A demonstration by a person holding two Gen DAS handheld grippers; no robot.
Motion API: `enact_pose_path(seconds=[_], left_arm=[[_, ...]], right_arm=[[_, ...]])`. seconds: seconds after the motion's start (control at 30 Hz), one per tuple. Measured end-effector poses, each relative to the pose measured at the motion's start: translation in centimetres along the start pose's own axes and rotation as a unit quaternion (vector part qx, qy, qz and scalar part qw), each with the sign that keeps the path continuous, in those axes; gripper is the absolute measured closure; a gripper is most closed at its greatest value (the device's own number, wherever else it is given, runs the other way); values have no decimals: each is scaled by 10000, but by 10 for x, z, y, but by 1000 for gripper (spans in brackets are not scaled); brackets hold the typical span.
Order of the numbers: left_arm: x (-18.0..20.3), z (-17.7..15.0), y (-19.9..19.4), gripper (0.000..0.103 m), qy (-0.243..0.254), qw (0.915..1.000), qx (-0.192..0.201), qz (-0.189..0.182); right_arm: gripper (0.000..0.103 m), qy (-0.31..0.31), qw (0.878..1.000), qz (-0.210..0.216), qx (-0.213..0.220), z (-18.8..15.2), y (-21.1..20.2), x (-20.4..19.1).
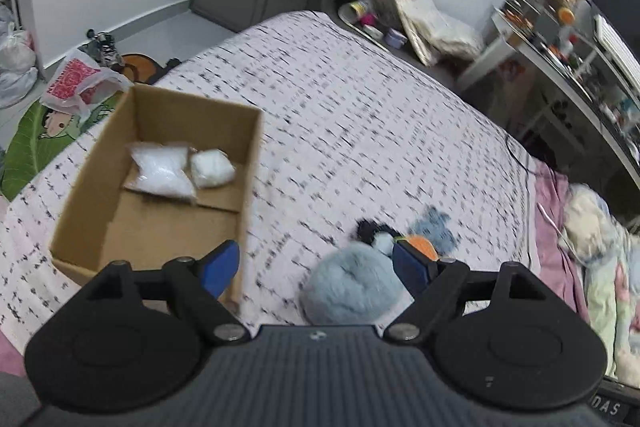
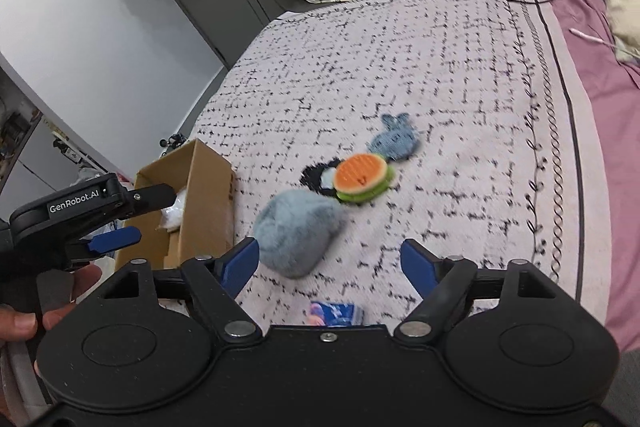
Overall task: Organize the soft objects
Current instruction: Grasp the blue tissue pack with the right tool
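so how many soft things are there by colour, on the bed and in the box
white bags in the cardboard box: 2
blue or grey-blue, on the bed: 2, the fluffy ball and the small knit toy
orange and green burger toy: 1
black and white toy: 1
total: 6

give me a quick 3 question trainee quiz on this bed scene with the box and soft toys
1. True or false: the cardboard box already holds two white bags.
2. Which toy lies nearest the right gripper? A. fluffy blue ball B. burger toy C. blue bunny toy
3. Fill in: both the right gripper and the left gripper are ____ and hold nothing.

Key: 1 true; 2 A; 3 open
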State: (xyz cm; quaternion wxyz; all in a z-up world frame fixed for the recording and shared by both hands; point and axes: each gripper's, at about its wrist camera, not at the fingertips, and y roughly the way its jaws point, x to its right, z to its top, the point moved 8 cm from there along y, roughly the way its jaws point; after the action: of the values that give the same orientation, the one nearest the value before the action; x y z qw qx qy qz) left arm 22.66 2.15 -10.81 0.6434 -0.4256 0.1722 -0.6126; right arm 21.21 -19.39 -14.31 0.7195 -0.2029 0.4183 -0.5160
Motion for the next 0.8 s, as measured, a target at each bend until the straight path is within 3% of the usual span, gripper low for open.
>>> enact_pose_path(seconds=[0.33, 0.8], left_arm=[[30, -25, 0, 21, 341, 9993, -123, 116], [31, -54, 17, 21, 494, 9967, -436, 466]], right_arm=[[22, 190, 9995, 83, -231, -23, -1, 16], [20, 426, 9956, 23, -836, -57, 32, 20]])
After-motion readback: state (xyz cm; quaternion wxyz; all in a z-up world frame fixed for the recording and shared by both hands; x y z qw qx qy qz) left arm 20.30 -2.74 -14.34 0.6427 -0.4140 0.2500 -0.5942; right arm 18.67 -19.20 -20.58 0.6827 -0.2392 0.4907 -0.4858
